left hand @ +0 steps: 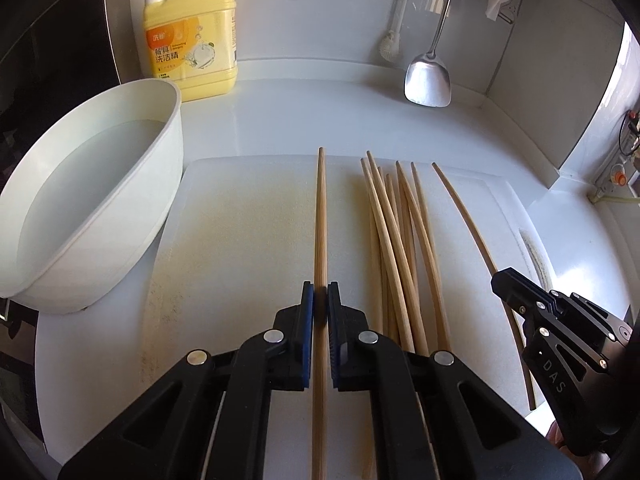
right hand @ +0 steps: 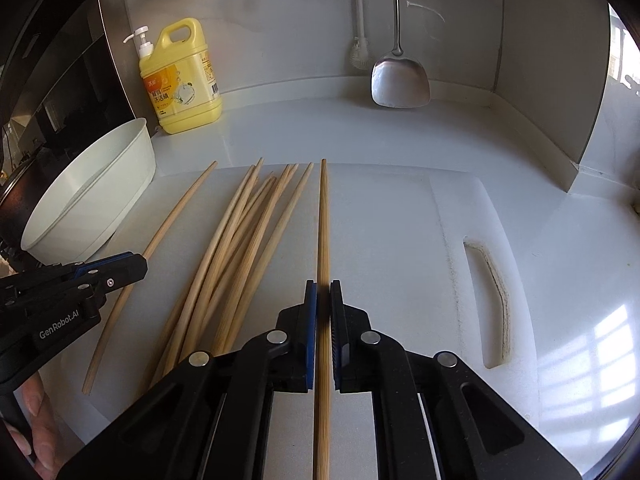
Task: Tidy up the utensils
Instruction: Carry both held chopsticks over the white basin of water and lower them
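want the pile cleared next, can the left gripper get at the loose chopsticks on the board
Probably not yet: the left gripper is shut on a chopstick. The loose chopsticks lie uncovered just to its right, nothing between.

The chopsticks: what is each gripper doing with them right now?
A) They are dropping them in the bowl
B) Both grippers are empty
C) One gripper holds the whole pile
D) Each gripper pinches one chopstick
D: the left gripper has its jaws shut on one chopstick, and the right gripper on another chopstick, while the pile of chopsticks lies on the cutting board.
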